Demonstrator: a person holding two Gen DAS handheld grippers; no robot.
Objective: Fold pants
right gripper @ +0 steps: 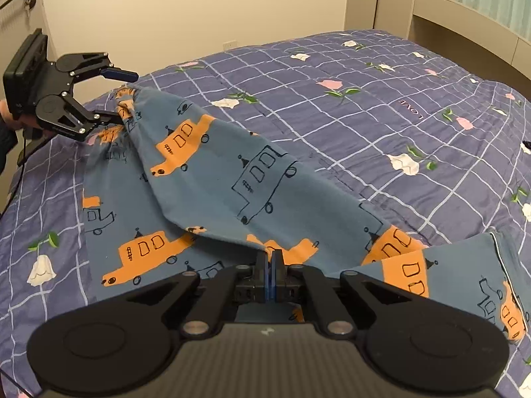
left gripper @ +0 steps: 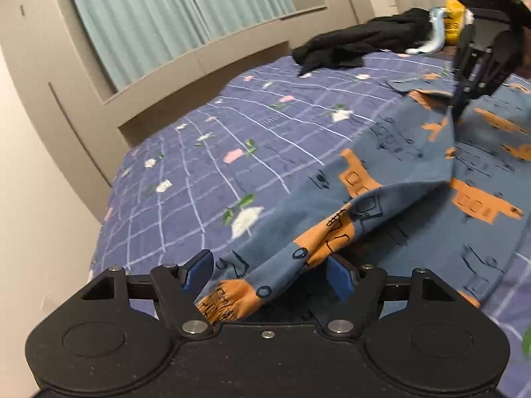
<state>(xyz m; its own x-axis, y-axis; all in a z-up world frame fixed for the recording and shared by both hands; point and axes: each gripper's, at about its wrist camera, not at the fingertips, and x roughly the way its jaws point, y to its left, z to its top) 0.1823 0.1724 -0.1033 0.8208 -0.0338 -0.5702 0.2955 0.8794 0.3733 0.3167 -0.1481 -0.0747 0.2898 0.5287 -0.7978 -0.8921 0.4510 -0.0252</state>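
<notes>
Right wrist view: your right claw (right gripper: 271,258) pinches the blue bus-print cotton pants (right gripper: 212,172) for folding; your left claw (right gripper: 116,94) gapes, cuff loose.

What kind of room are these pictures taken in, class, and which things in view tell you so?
Most likely a bedroom: a bed with a flowered checked quilt, curtains over a window ledge, and clothes lying about, like the patterned pants.

Pants (right gripper: 212,172) on bed (right gripper: 365,106)
</notes>
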